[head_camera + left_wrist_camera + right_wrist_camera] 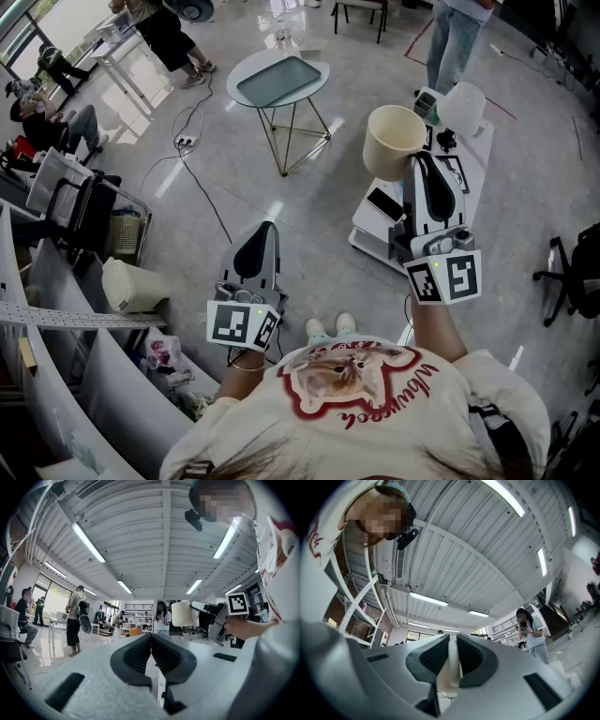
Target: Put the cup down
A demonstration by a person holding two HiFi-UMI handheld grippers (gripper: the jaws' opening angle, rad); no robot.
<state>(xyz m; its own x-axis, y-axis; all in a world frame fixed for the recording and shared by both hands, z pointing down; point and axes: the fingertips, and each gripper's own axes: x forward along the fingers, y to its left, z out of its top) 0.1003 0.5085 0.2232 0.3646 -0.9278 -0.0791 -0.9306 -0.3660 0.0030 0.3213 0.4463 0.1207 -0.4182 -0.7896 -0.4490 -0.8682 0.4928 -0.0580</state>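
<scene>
Your right hand-held gripper (pixel 419 161) is clamped on the cup (pixel 394 141); in the right gripper view the jaws pinch the cream wall of the cup (pixel 451 677) between them, gripping it at the rim. In the head view the cup sits in the upper right of the frame, carried in the air just beyond the right gripper's tip, toward the top of the frame; its mouth faces up at the camera, so its long axis runs roughly upright, and it looks empty inside.

Your left hand-held gripper (pixel 265 230) hangs at lower centre, jaws pressed together with nothing between them, well apart from the cup; the left gripper view shows the cup (pixel 182 614) off to the right of its jaws.

The nearest landing place looks to be the low white worktop (pixel 478 150) directly beneath and to the right of the cup; a phone (pixel 384 203) lies on its near part and a white vessel (pixel 462 105) stands at its far end, contents not visible. The round table (pixel 246 66) at upper centre is farther off; I judge the right arm should lower the cup, keeping it upright, onto a bare patch between phone and vessel.
</scene>
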